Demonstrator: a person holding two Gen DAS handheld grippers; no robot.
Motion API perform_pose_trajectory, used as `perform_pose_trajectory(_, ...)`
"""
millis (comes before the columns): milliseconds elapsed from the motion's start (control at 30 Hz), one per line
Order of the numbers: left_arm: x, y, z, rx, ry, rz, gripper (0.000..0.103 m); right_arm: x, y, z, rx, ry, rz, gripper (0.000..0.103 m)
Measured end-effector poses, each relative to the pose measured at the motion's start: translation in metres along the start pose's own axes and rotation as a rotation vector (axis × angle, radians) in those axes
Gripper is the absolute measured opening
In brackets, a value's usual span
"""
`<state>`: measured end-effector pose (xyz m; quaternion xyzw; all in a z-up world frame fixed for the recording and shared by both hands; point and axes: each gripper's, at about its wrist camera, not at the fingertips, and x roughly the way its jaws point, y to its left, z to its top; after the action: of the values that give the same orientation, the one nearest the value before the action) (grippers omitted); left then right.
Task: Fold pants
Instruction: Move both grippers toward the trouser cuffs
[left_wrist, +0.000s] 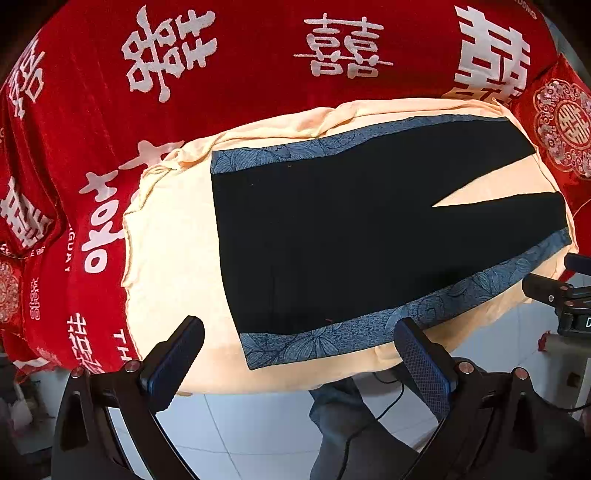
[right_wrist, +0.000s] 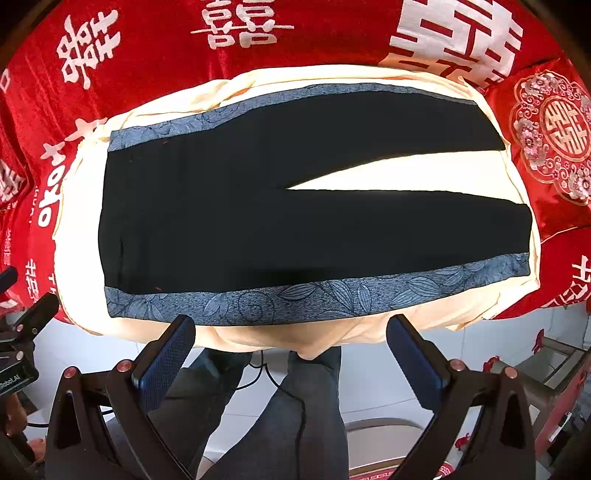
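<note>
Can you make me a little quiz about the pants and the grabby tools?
1. True or false: the pants lie flat and unfolded on the cream cloth.
2. What colour are the patterned stripes down the sides? A green, B blue-grey, C yellow.
3. Is the left tool or the right tool holding anything?

Key: 1 true. 2 B. 3 Neither; both are open and empty, at the near edge of the cloth.
</note>
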<state>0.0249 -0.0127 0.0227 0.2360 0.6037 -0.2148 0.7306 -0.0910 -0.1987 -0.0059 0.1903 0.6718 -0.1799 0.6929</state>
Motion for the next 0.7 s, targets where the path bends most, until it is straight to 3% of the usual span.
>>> perform_pose_trajectory(700,-0.003,-0.016,0.008,-0.022,0.023,0.038,0.103,0.001,-0.012,0.008,-0.053,-0.002,-0.001,0.103)
